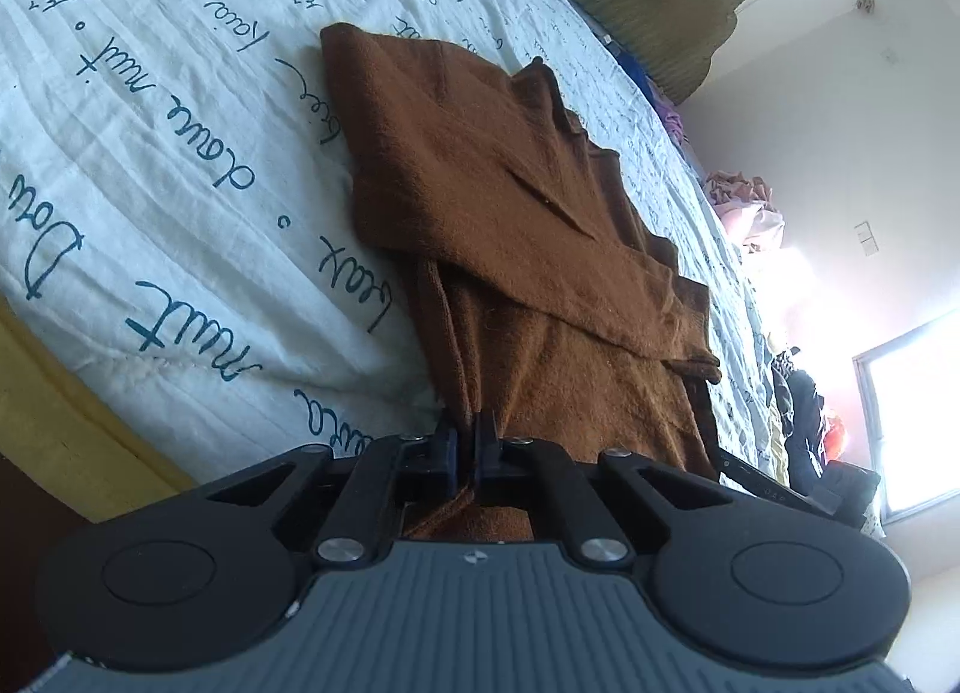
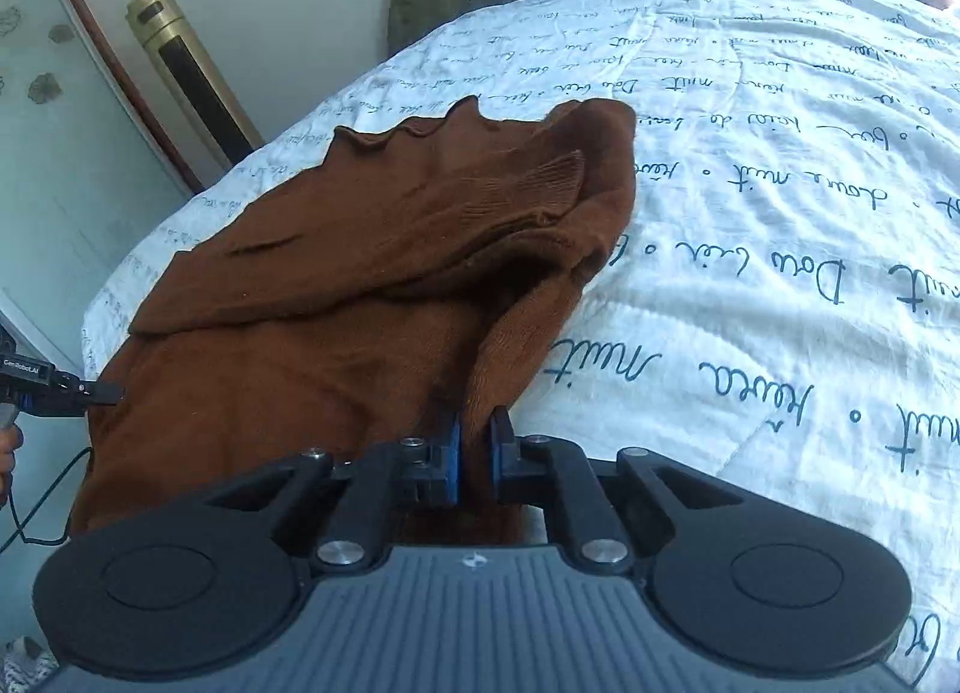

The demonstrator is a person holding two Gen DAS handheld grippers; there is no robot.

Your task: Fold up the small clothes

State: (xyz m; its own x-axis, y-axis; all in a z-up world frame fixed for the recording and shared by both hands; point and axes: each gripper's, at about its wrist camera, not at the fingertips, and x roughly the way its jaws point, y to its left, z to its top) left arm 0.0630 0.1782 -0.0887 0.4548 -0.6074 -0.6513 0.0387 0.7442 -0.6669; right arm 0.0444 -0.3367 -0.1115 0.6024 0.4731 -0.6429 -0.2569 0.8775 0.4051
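Both tools, left tool (image 1: 467, 441) and right tool (image 2: 475, 447), were clenched on the brown garment's (image 1: 510, 201) near edge; I saw its length running straight away across the bed (image 2: 750, 225).

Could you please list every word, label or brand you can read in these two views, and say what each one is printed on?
"GenRoboAI", partly cut off by the frame edge: white letters on the left gripper body, seen in the right wrist view.
"nuit": teal script on the white bedspread, repeated across it.
"Dou": teal script on the same bedspread.
Remaining script lines: upside down or too small to read reliably.
Brown sweater: no text visible.
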